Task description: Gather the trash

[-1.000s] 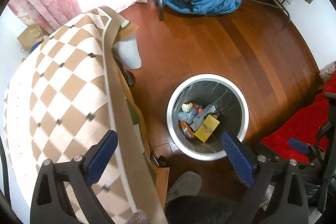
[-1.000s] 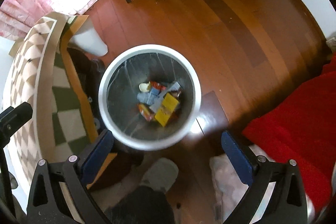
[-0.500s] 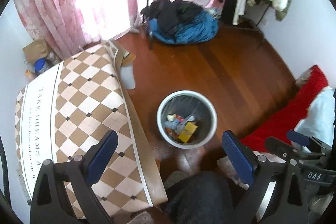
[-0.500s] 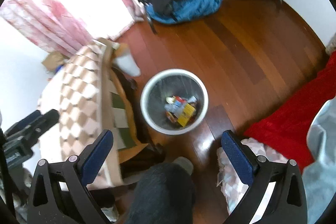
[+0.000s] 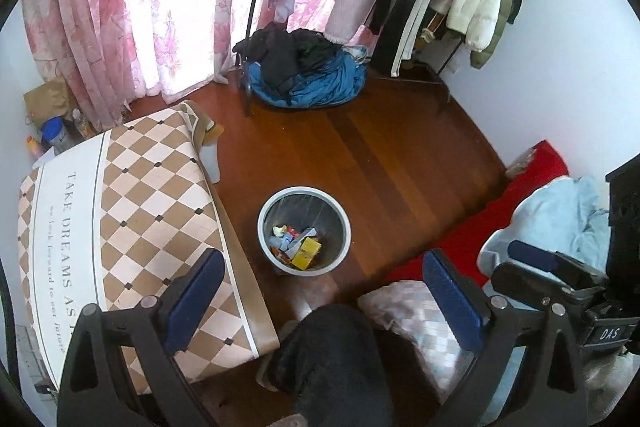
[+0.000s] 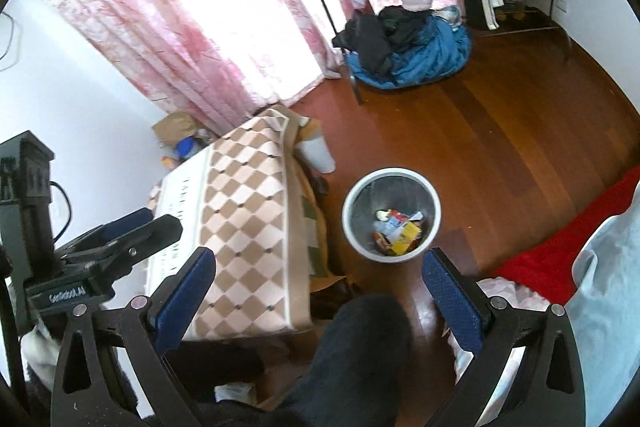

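Observation:
A round white-rimmed trash bin (image 5: 264, 223) stands on the wooden floor, far below both grippers; it also shows in the right wrist view (image 6: 348, 211). It holds several pieces of trash (image 5: 298, 247), among them a yellow packet (image 6: 404, 245). My left gripper (image 5: 324, 291) is open and empty, high above the floor. My right gripper (image 6: 318, 285) is open and empty too, also held high. Each gripper shows at the edge of the other's view.
A low table under a brown-and-cream checked cloth (image 5: 132, 227) stands left of the bin. A heap of blue and black clothes (image 5: 304, 79) lies by the pink curtains (image 5: 160, 7). A red blanket (image 5: 500, 215) lies at the right. A dark-trousered leg (image 5: 332, 359) is below.
Both grippers have risen far above the bin and tilted up. The bin now looks small, and the curtains and hanging clothes have come into view.

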